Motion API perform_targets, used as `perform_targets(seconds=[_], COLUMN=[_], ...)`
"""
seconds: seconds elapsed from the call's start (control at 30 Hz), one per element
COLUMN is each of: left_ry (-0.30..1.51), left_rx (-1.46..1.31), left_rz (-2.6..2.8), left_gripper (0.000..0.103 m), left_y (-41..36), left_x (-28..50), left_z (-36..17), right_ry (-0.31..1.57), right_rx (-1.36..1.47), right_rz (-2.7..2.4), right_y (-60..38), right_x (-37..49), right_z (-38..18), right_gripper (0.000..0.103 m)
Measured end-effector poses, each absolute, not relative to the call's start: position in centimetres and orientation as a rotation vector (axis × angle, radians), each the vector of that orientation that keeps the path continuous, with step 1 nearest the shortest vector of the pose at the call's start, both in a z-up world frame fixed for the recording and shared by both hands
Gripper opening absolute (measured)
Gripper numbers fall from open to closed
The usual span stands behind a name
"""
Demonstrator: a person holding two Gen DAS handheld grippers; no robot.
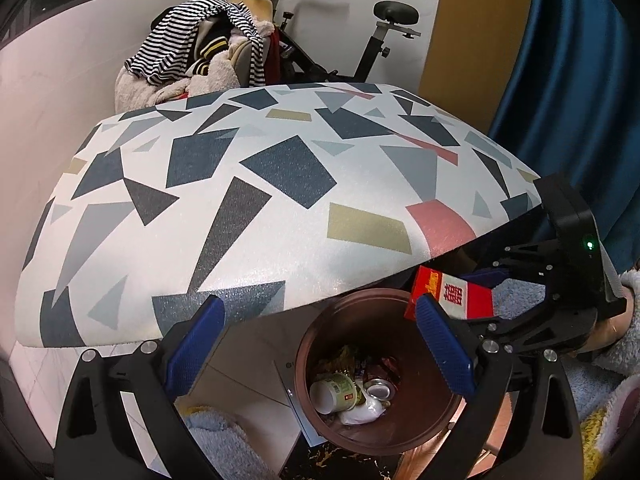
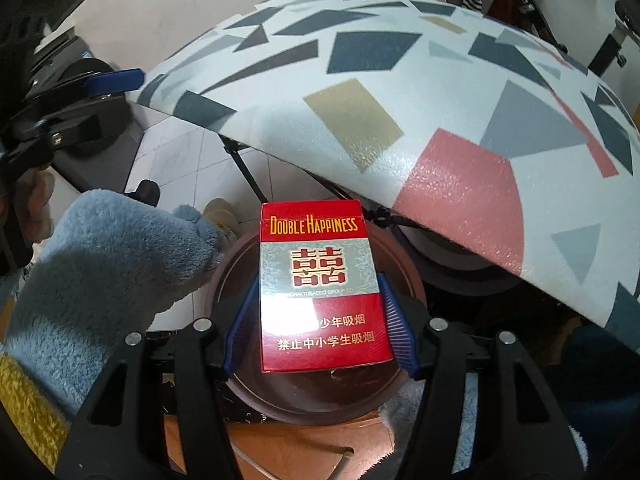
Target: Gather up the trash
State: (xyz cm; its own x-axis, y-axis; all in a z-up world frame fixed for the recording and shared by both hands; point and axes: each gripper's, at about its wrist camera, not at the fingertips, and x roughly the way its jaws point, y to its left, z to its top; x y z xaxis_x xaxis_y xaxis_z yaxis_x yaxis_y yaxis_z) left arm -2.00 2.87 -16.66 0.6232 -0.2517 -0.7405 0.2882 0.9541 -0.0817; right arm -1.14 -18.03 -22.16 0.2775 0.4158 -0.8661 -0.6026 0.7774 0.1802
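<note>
My right gripper (image 2: 320,320) is shut on a red and white cigarette pack (image 2: 320,284) and holds it above the brown round trash bin (image 2: 312,396). In the left wrist view the pack (image 1: 452,294) hangs over the bin's far right rim, and the bin (image 1: 320,340) stands on the floor below the table edge. Inside the bin lie a paper cup (image 1: 334,394), a crushed can (image 1: 378,390) and wrappers. My left gripper (image 1: 320,344) is open and empty, above the bin.
A table (image 1: 248,208) with a white top and coloured geometric patches overhangs the bin. Behind it stand a chair piled with clothes (image 1: 192,52) and an exercise bike (image 1: 360,40). A blue curtain (image 1: 568,80) hangs at the right. Blue fluffy sleeves (image 2: 112,272) flank the bin.
</note>
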Motion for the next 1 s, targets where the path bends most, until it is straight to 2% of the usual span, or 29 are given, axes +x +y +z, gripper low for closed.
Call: perform_targets(seconds=[0.03,0.1,0.33,1.0], left_ry=[0.844,0.843,0.786,0.551], left_rx=[0.045,0.044,0.064,0.11], left_rz=[-0.308,-0.304,-0.263,-0.143], left_gripper=[0.094,0.094,0.095,0.097], left_y=[2.9,2.8,2.3,-0.4], left_x=[-2.0,-2.0,-2.0,0.3], left_z=[-16.7,-16.7,-15.5,-2.8], right_ry=[1.092,1.063,0.996,0.718], right_rx=[-0.193,-0.184,-0.15,-0.09], right_rz=[0.688,0.662,0.557,0.41], right_y=[-18.1,-18.4,-20.0,-25.1], right_x=[-1.0,-1.0,0.1,4.0], right_z=[-22.2,-21.6,-19.1,-3.7], right_gripper=[0.064,0.081,0.095,0.097])
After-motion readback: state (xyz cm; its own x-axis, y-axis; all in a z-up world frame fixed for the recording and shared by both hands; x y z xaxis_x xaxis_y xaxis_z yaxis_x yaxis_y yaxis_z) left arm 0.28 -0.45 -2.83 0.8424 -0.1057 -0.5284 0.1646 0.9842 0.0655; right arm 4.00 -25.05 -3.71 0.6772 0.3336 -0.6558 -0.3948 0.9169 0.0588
